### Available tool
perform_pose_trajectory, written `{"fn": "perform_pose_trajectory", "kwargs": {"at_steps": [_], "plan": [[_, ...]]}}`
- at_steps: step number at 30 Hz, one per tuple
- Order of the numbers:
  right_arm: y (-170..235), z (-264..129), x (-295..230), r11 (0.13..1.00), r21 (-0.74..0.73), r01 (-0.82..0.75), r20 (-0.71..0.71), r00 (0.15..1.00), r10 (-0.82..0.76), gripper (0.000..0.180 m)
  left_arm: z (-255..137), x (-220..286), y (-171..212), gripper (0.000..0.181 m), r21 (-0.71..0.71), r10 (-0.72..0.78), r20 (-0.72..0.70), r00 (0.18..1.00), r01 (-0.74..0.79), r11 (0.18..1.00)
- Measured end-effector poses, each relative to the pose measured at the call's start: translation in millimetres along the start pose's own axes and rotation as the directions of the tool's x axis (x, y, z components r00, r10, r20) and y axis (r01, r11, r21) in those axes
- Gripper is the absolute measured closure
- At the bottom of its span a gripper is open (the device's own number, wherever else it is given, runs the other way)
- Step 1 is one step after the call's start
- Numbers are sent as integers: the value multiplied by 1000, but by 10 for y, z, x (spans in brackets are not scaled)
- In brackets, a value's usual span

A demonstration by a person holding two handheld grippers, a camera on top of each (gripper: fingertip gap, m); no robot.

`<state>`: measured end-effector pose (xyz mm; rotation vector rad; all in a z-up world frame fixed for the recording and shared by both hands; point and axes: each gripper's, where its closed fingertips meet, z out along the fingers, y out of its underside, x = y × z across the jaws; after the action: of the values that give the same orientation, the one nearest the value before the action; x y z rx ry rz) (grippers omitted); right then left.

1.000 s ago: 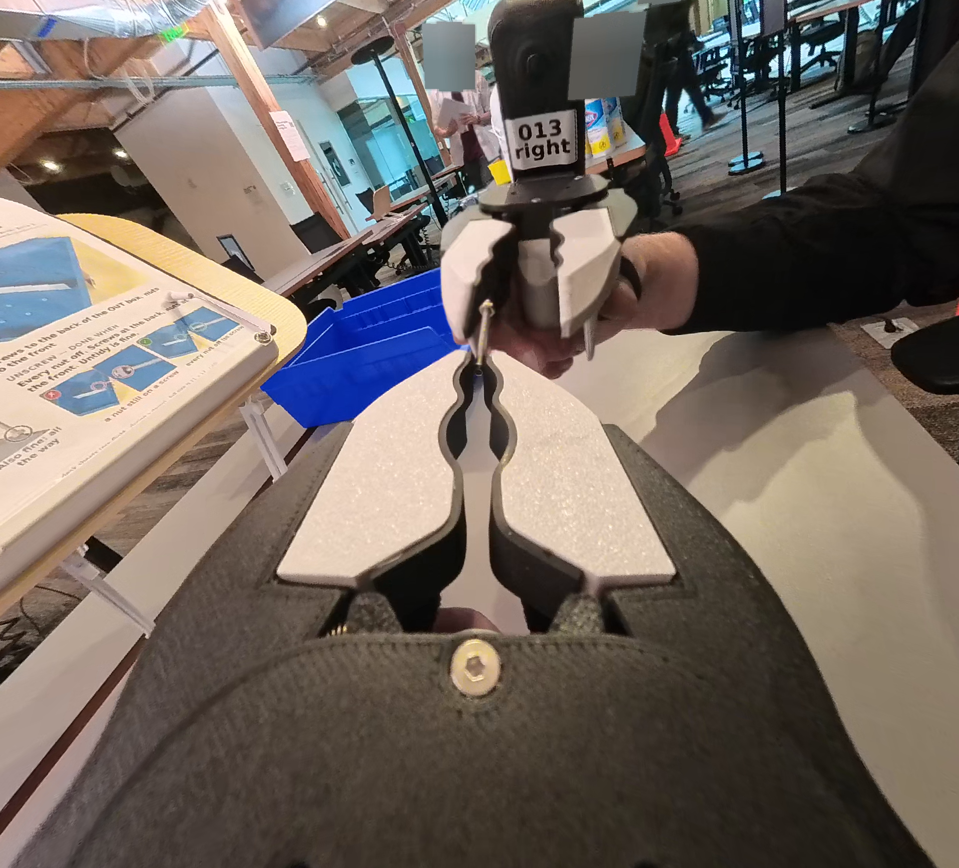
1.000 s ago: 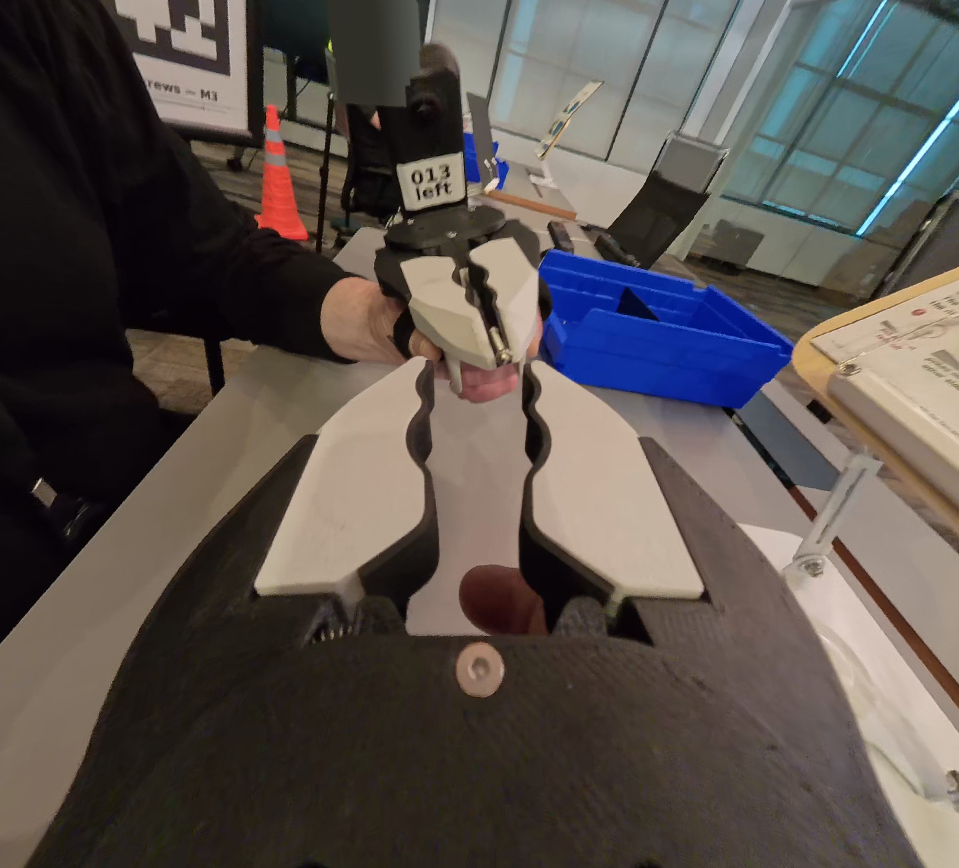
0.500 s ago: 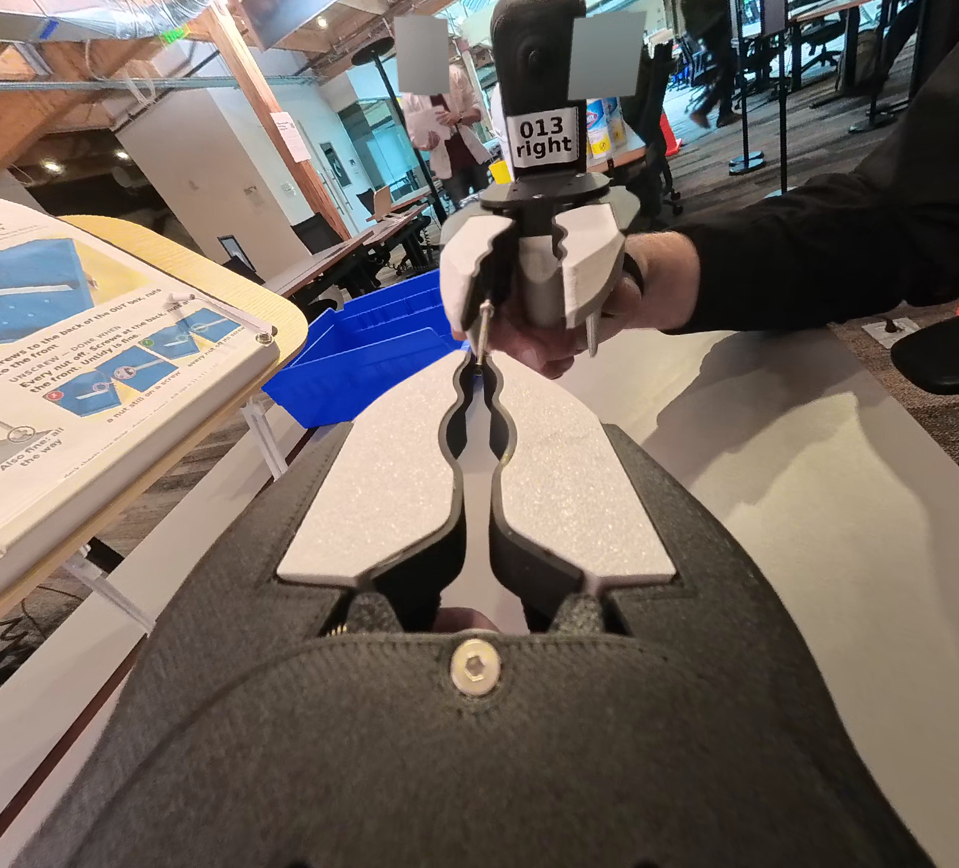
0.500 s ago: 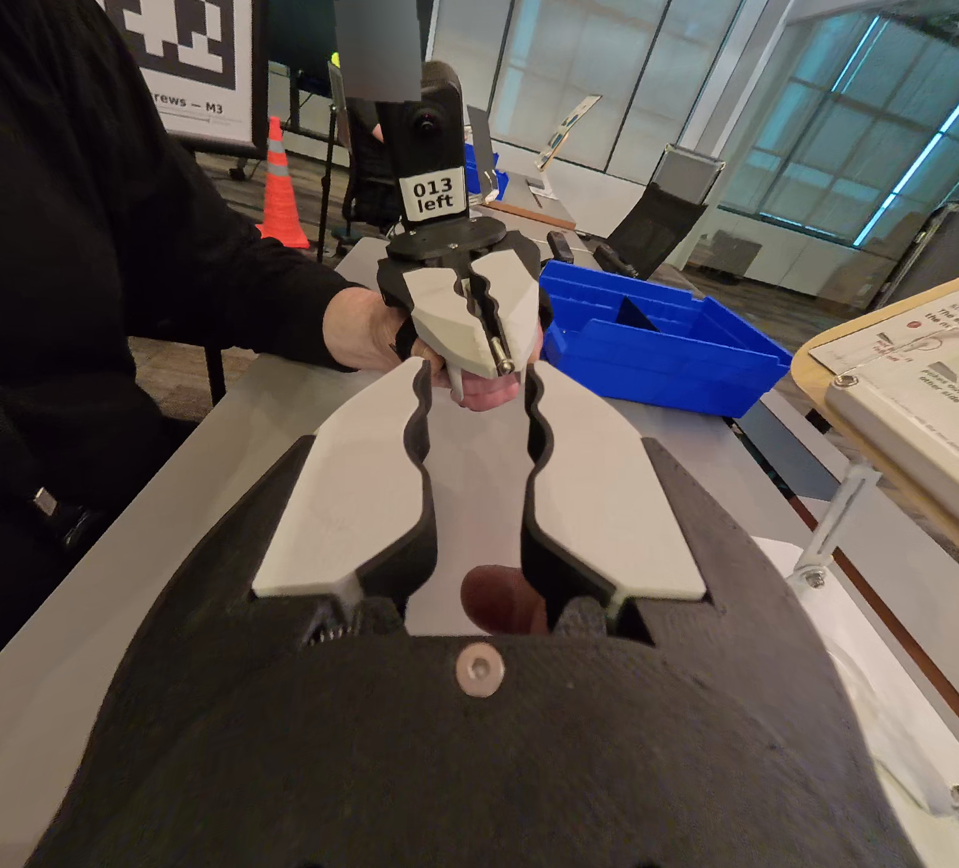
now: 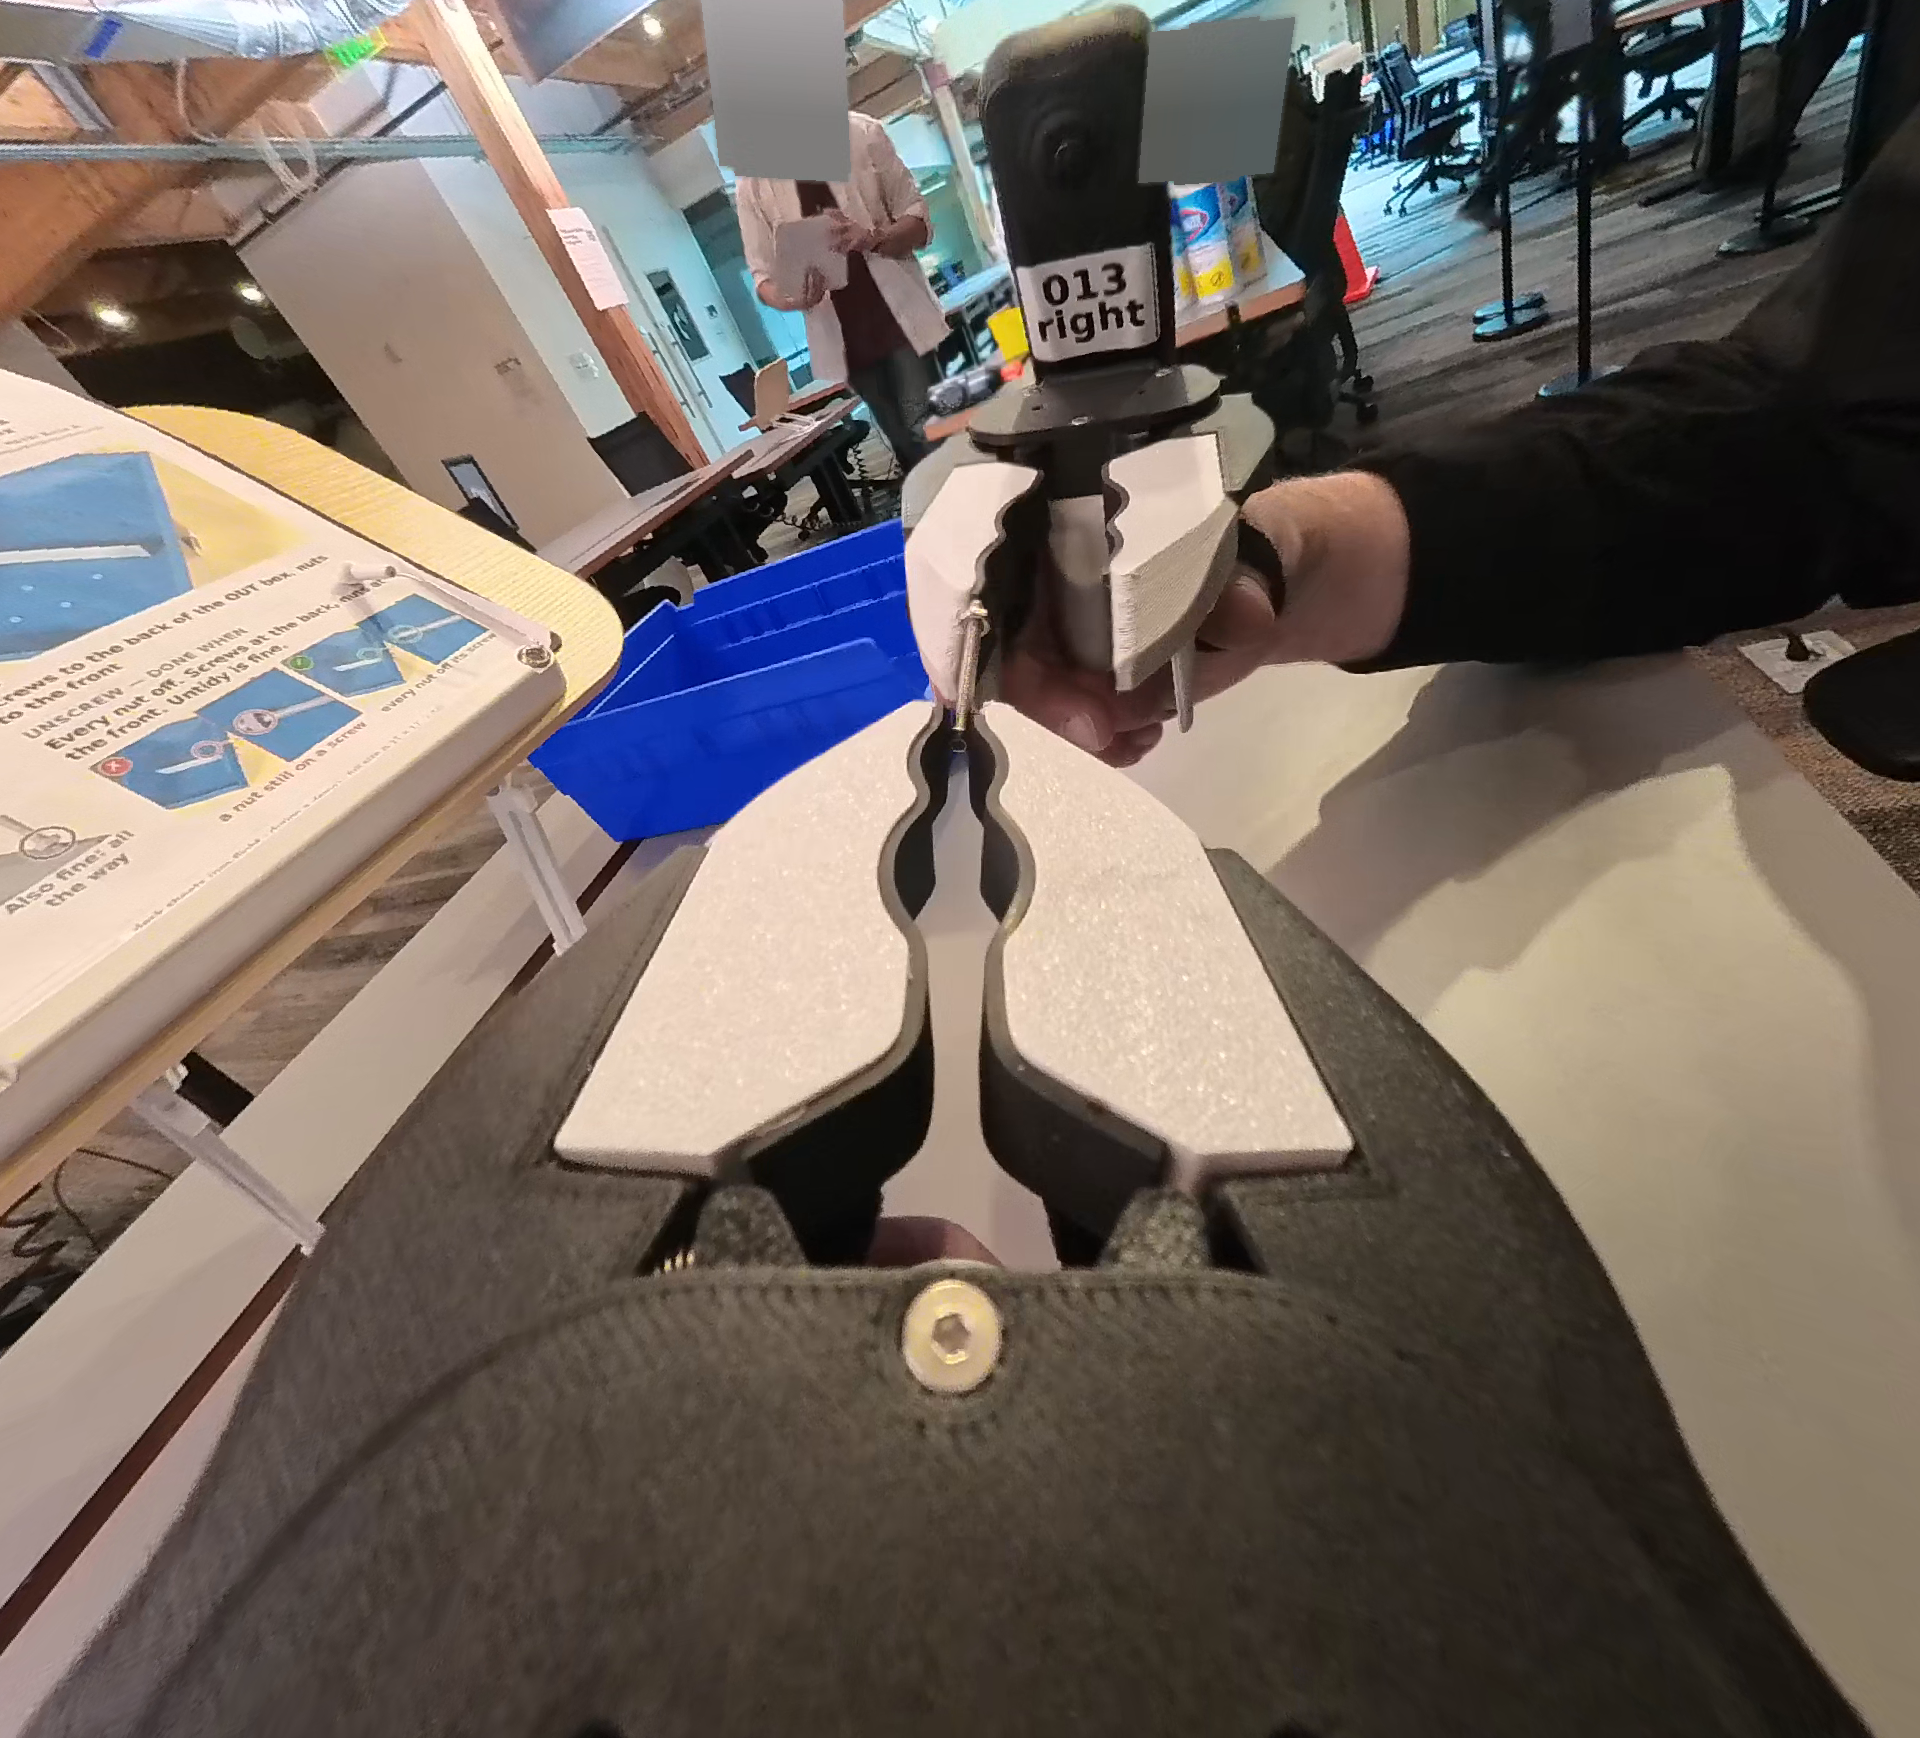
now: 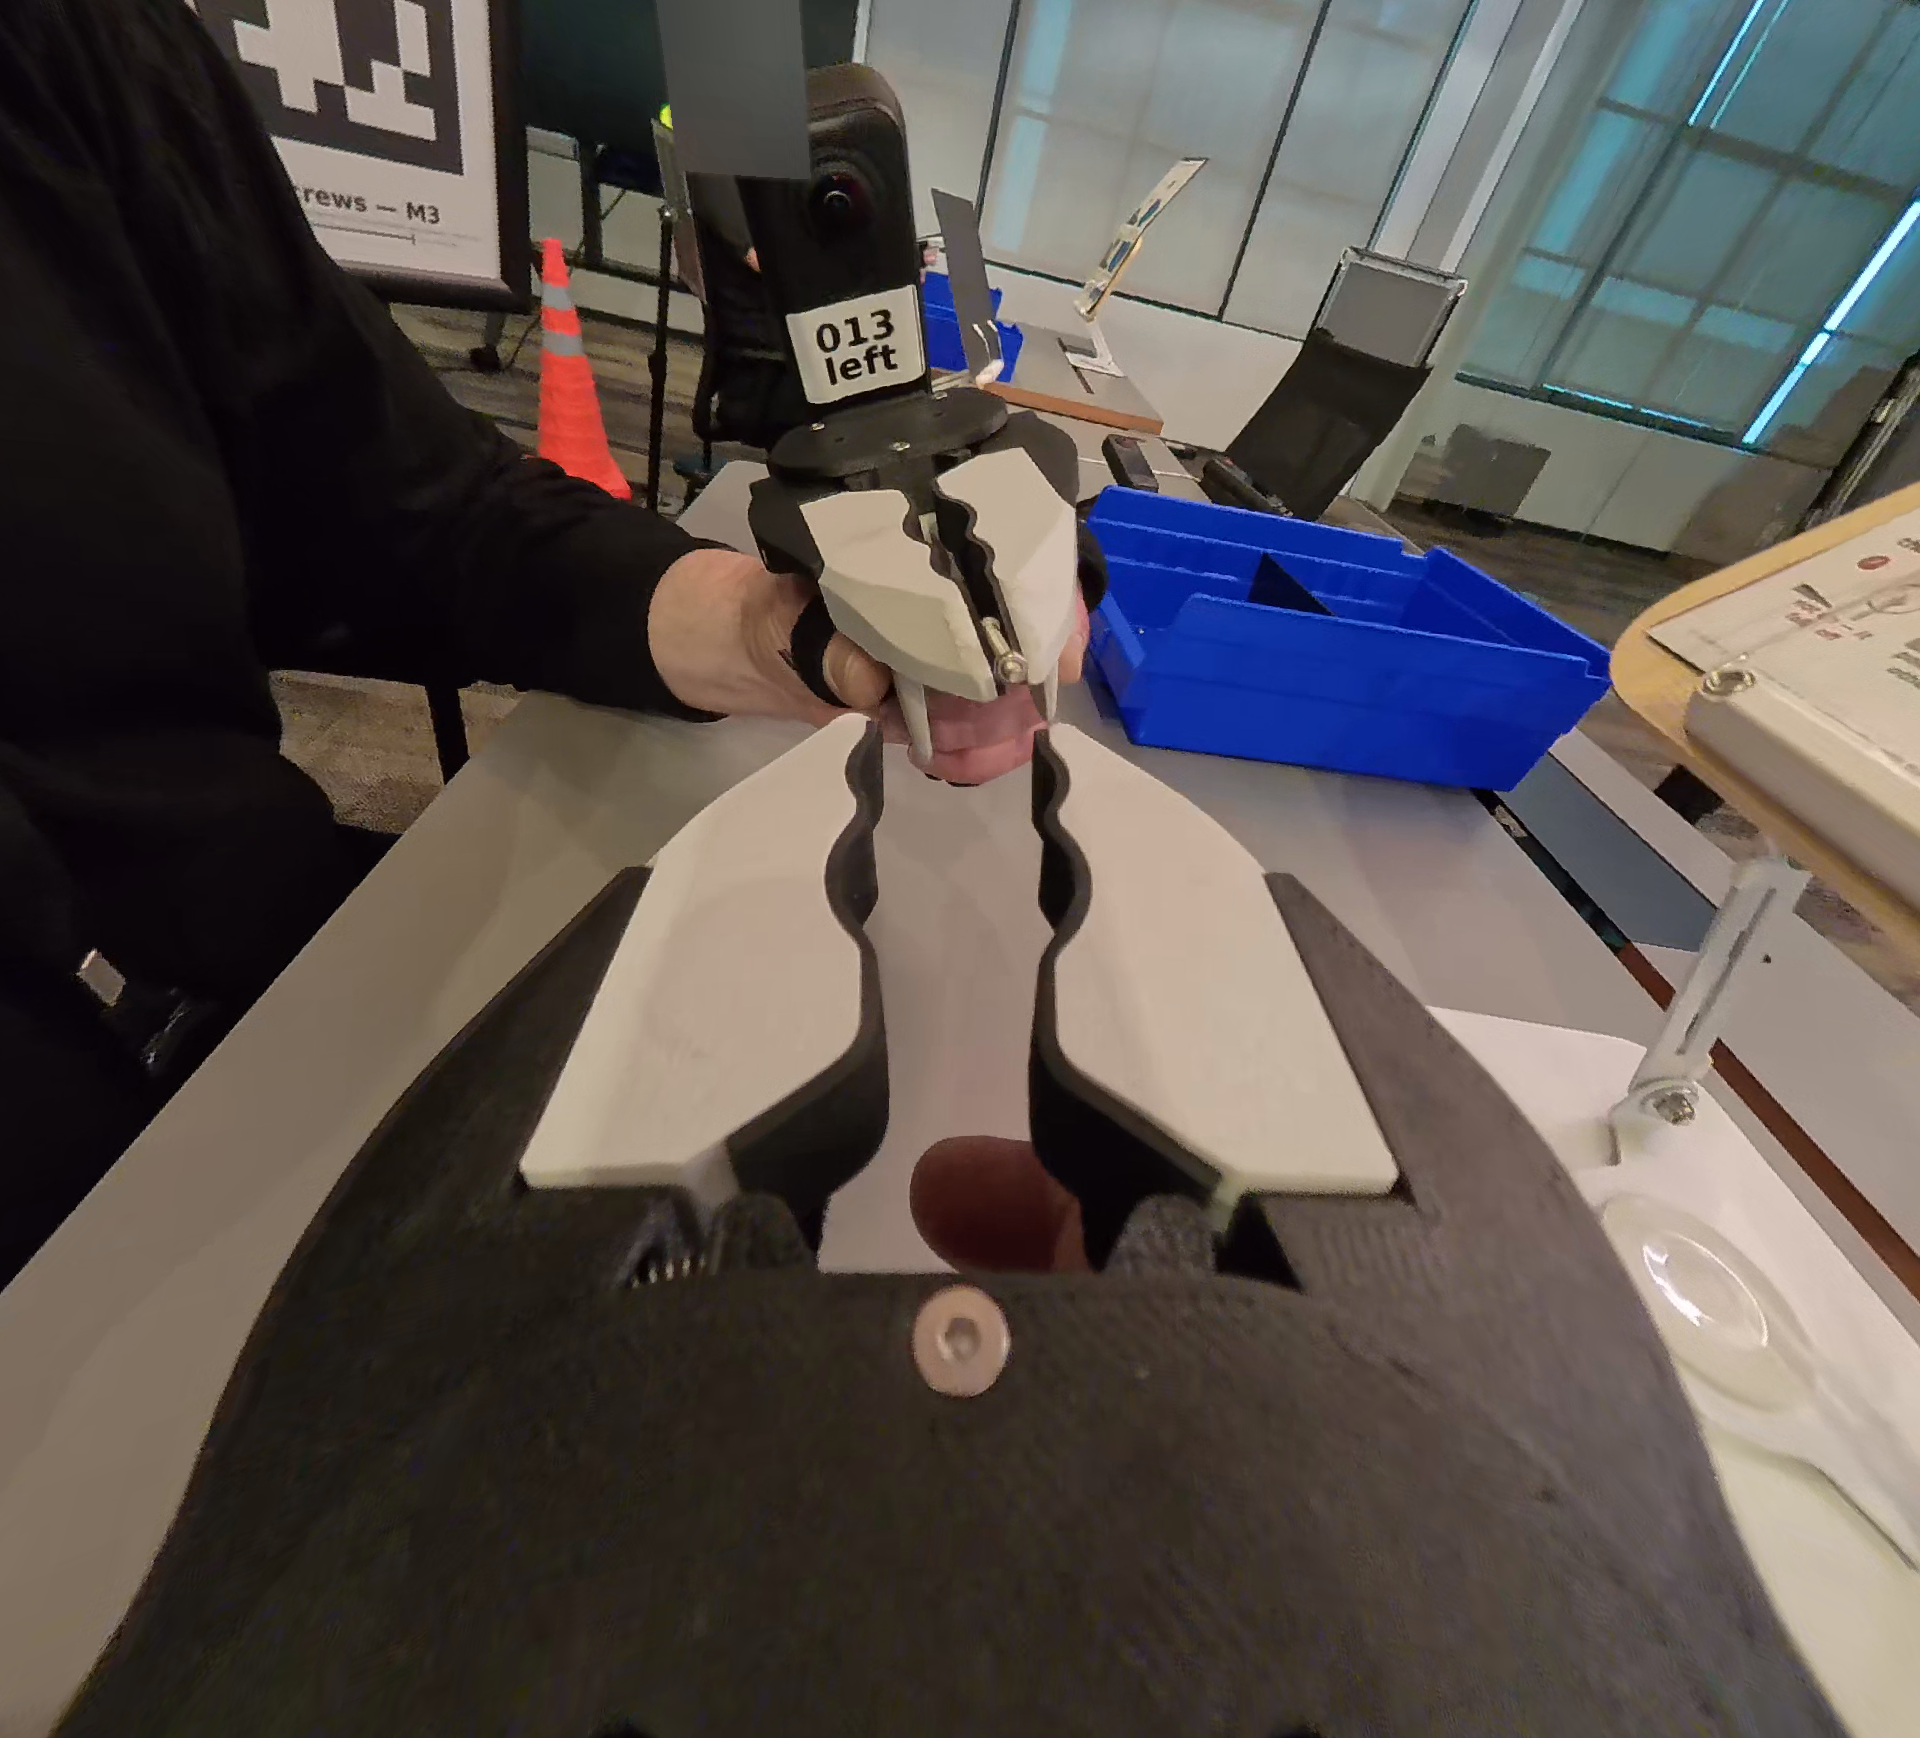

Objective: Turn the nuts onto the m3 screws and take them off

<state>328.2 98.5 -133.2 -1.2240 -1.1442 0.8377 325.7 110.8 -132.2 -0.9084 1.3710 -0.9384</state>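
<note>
My left gripper (image 5: 961, 738) is shut on a thin M3 screw (image 5: 970, 665). The screw sticks out past the fingertips toward the right gripper. In the right wrist view the left gripper (image 6: 987, 680) faces the camera with the screw (image 6: 1003, 649) clamped between its fingers, head outward. Whether a nut sits on the screw I cannot tell. My right gripper (image 6: 954, 743) is open and empty, its tips just short of the screw head. It faces the left wrist camera (image 5: 1044, 680) with its jaws apart. Both are held above the grey table (image 5: 1558, 961).
A blue bin (image 5: 748, 701) stands on the table beyond the grippers and also shows in the right wrist view (image 6: 1330, 670). An instruction board (image 5: 208, 701) on a stand overhangs one side. A white sheet with a clear dish (image 6: 1683, 1293) lies under it. A person stands far behind.
Both grippers stay face to face with the same grip. The right wrist view has shifted slightly. The person in the background has walked closer.
</note>
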Motion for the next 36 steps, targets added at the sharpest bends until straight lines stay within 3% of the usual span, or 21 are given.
{"fn": "perform_pose_trajectory", "kwargs": {"at_steps": [25, 36], "plan": [[57, 39, 45, 996, 42, -79, -17, 997, 79, 152, 97, 17, 214, 178, -47, -12, 6, 1000, 13, 999], [62, 20, 70, 995, 45, -86, -26, 996, 88, 165, 118, 48, 210, 178, -50, -4, -1, 1000, 4, 999]]}}
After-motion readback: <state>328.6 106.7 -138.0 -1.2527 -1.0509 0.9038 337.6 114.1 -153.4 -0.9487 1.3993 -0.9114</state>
